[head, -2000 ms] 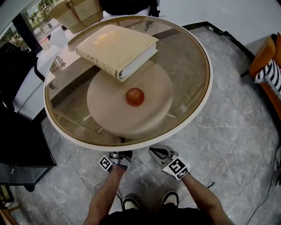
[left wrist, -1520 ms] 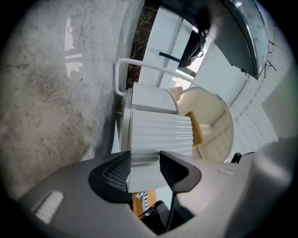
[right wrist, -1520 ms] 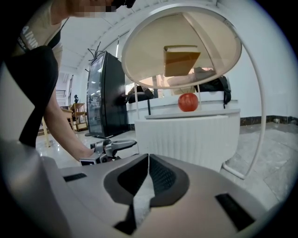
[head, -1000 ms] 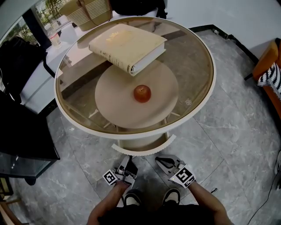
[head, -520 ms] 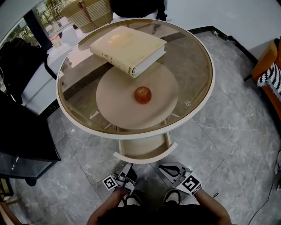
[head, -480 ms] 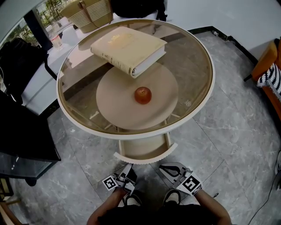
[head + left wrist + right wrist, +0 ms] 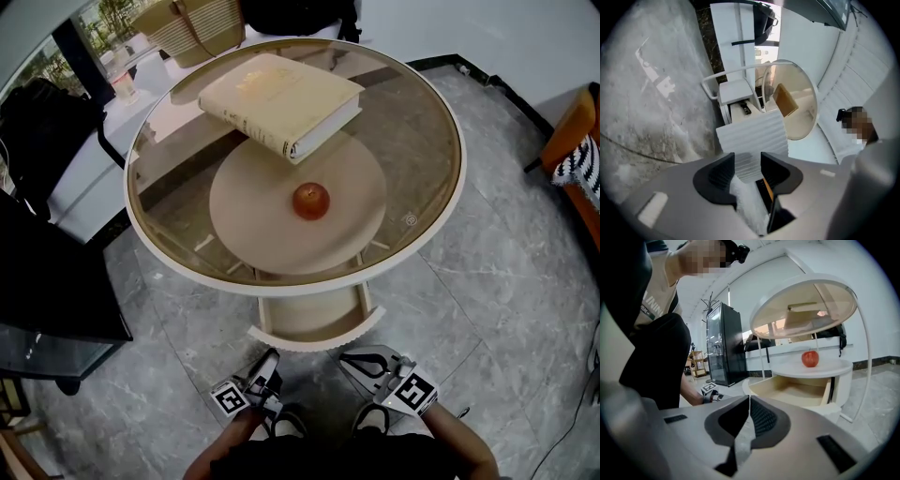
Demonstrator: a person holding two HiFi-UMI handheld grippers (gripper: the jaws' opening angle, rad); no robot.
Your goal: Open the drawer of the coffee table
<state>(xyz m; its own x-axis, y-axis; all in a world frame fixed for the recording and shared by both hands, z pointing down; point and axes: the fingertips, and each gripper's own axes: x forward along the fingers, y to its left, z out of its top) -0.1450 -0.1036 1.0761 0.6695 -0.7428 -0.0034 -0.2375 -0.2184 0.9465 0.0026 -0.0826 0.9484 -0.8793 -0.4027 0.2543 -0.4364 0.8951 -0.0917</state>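
Left gripper (image 7: 747,165): jaws clamped on the ribbed white drawer front (image 7: 752,136).
Right gripper (image 7: 748,405): jaws together, empty, near the drawer (image 7: 312,317).
Drawer: stands pulled out beneath the coffee table (image 7: 412,141), inside bare.
Risk: the hold looks off-centre. A skewed pull may jam it, and a longer one may drag it off its runners.
Surface: glass top carries a book (image 7: 281,101); apple (image 7: 310,201) on the lower shelf (image 7: 253,206).
Room: grey marble floor (image 7: 487,300), black cabinet (image 7: 724,343).

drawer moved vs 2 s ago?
Yes. The drawer has slid out from under the coffee table's rim toward the person. 2 s ago it sat tucked beneath the top, out of sight.
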